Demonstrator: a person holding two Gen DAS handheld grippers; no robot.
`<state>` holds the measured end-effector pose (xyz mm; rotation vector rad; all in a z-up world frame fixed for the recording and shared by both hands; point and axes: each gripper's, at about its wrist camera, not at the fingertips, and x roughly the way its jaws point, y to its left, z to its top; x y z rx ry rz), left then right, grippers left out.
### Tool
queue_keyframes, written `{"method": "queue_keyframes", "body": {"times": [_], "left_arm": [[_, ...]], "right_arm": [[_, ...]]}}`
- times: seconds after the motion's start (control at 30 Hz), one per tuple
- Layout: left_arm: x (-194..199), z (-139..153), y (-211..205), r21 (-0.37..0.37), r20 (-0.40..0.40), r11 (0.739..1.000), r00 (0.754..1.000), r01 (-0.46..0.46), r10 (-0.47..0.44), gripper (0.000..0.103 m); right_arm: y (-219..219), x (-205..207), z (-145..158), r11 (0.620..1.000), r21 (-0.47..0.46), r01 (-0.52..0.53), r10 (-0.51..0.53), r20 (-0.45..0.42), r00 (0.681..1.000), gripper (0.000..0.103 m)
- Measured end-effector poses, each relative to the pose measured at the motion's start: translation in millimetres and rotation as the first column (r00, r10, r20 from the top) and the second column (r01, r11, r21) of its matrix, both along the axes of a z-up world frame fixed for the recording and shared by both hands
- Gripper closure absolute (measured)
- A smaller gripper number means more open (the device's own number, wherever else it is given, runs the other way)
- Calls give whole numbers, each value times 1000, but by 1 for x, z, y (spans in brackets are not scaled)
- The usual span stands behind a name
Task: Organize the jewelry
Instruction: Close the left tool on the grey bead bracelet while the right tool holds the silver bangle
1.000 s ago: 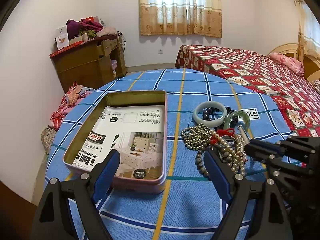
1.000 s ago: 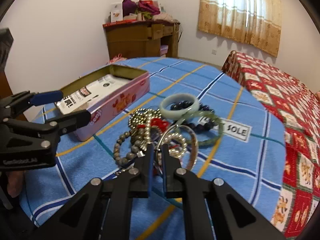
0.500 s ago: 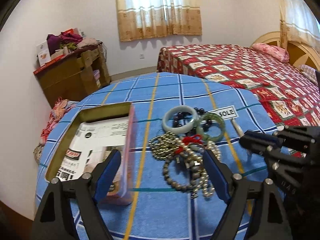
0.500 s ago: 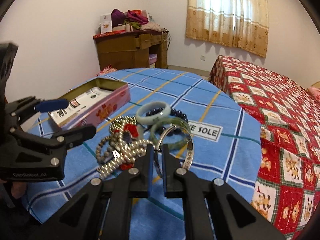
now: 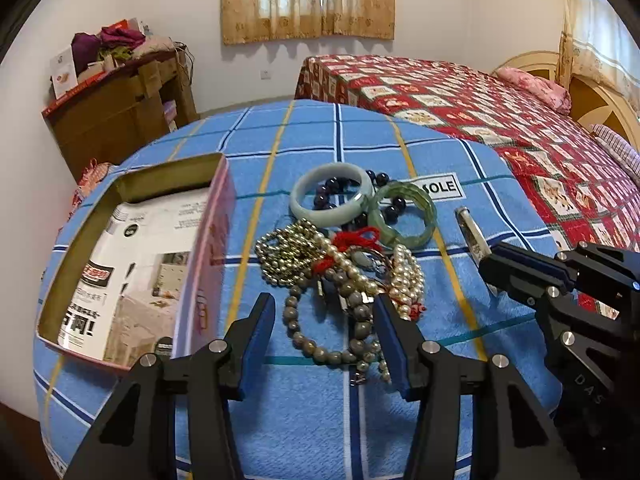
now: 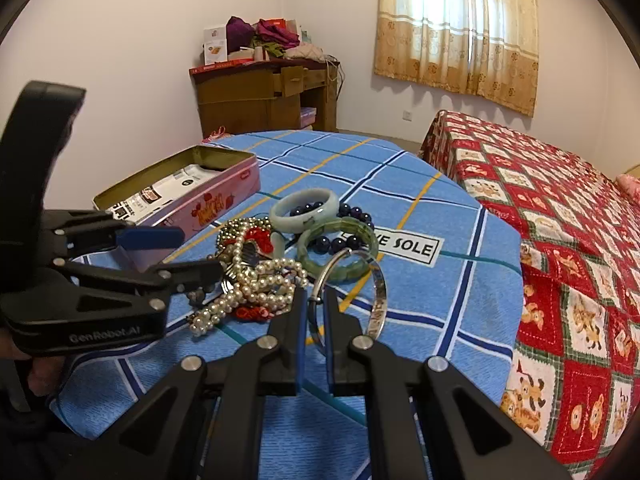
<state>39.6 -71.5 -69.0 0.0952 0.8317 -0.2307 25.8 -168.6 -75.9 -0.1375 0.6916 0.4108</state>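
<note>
Left wrist view: left gripper (image 5: 324, 332), jaws closing, straddles the grey bead strand (image 5: 352, 312) in the pile beside the tin (image 5: 208, 248) on the bench; right gripper (image 6: 316, 304) clamps the silver bangle (image 6: 380, 288) — sink lower so the pads catch beads only

Three bangles (image 5: 329, 198), one tin (image 5: 132, 264), perhaps four beaded strands (image 5: 344, 308)

Blue checked table (image 5: 320, 420): tin (image 5: 200, 248), jewelry pile (image 5: 344, 264).
</note>
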Motion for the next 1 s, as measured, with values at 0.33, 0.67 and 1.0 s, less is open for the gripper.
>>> {"method": "queue_keyframes", "body": {"times": [0.33, 0.67, 1.0], "left_arm": [[-3, -2, 3, -42, -30, 997, 998, 59, -60, 95], [-27, 51, 34, -119, 104, 991, 994, 55, -43, 95], [-38, 80, 50, -173, 179, 983, 984, 59, -27, 95]], "right_arm": [[-1, -1, 3, 1000, -3, 2, -2, 8, 1000, 95], [2, -7, 19, 1000, 2, -5, 5, 47, 999, 95], [12, -14, 29, 999, 6, -42, 42, 74, 996, 95]]}}
